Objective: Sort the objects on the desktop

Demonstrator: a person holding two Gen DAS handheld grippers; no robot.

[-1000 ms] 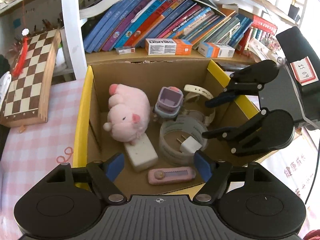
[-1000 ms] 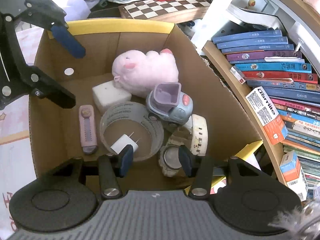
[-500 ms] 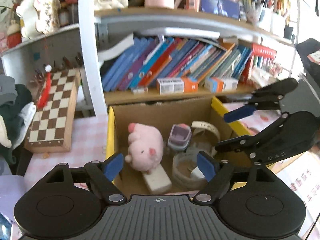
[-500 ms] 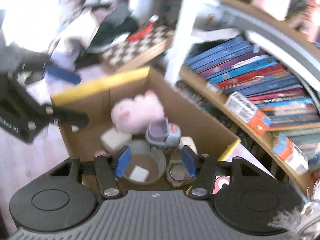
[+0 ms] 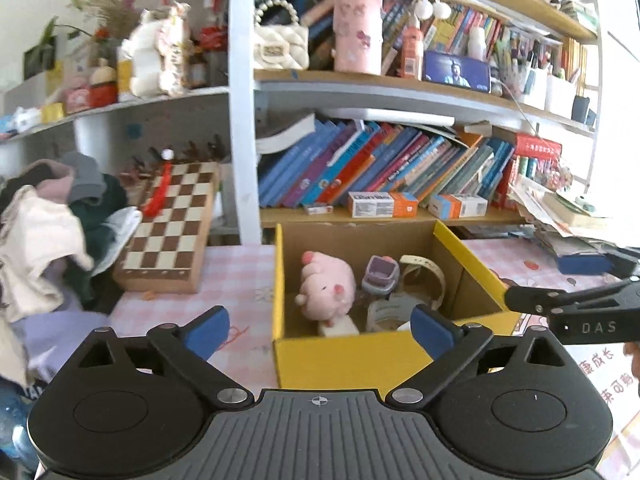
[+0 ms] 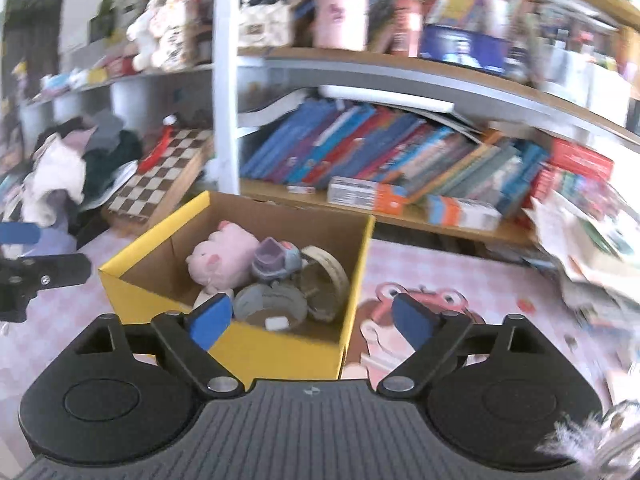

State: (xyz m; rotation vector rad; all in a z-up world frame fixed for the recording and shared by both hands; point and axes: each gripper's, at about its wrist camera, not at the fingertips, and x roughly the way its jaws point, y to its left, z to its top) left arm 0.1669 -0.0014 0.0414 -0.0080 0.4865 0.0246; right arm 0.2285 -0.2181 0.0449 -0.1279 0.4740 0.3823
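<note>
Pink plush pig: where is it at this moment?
The pink plush pig lies inside the yellow cardboard box on its left side in the left wrist view, touching the small purple toy car to its right.

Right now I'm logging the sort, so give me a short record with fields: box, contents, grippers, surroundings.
box: yellow cardboard box on the pink checked tablecloth, top open
contents: pink plush pig, toy car, watch, tape roll, white block
grippers: left gripper and right gripper both open, jaws just been opening, nothing between them
surroundings: chessboard left of box, bookshelf behind
</note>
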